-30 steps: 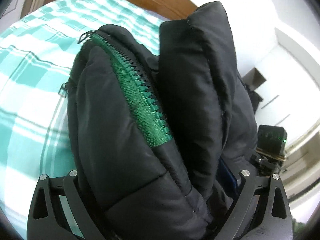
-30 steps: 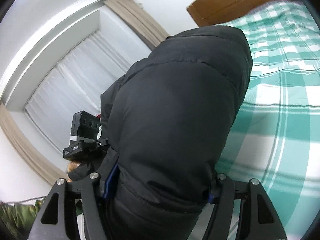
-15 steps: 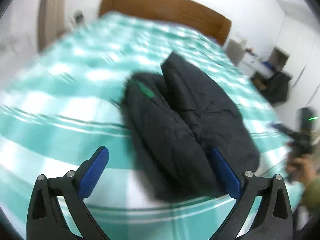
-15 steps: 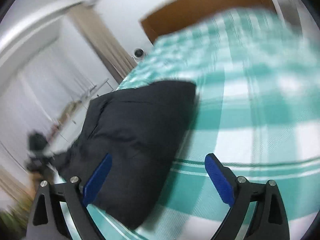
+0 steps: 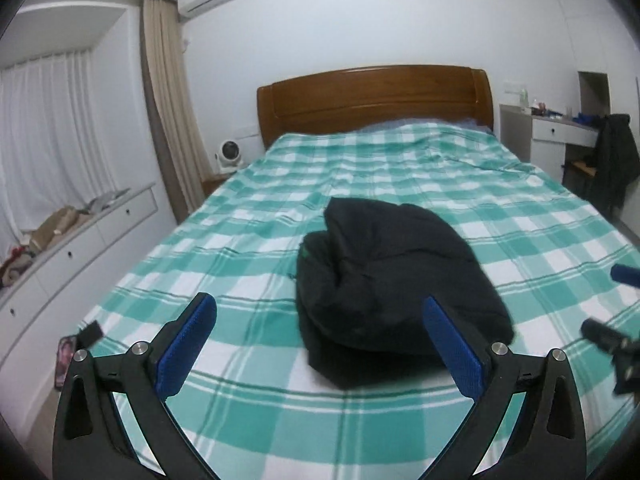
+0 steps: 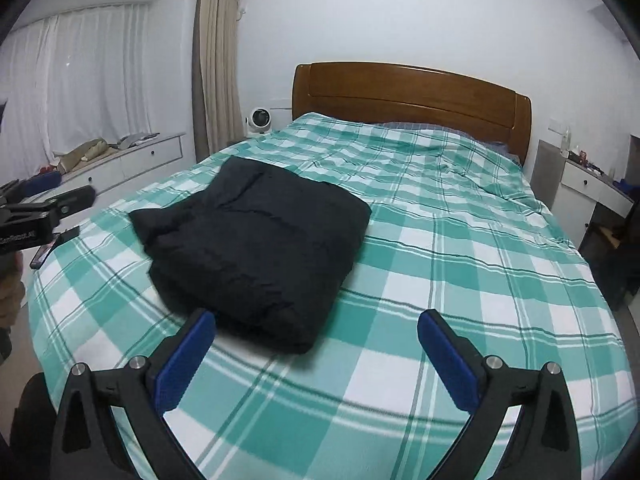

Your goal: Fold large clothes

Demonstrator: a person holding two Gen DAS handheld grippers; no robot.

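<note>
1. A black padded jacket (image 5: 396, 276) lies folded into a thick bundle on the green-and-white checked bedspread (image 5: 248, 240), near the foot end of the bed.
2. In the left wrist view the jacket sits ahead of the left gripper (image 5: 320, 344), a little right of centre, with a thin strip of green showing at its upper left fold.
3. The left gripper's jaws stand wide apart, the blue pads (image 5: 188, 344) clear of the cloth; nothing is held between them. The right pad overlaps the jacket's near edge in the picture, but it is above the bed, not pressing on the fabric.
4. In the right wrist view the same jacket (image 6: 256, 248) lies ahead and to the left of the right gripper (image 6: 316, 356), its near corner just beyond the left blue pad (image 6: 184, 360).
5. The right gripper's jaws are opening, spread very wide, and only bedspread (image 6: 460, 264) shows between them; no part of the jacket is in their grasp.
6. Each gripper appears at the edge of the other's view: dark parts of the right one at the far right of the left view, and the left one, black with a blue pad, at the far left of the right view.
7. A wooden headboard (image 5: 372, 100) closes the far end of the bed, and a small white fan (image 6: 258, 120) stands beside it near the beige curtain (image 6: 214, 60).
</note>
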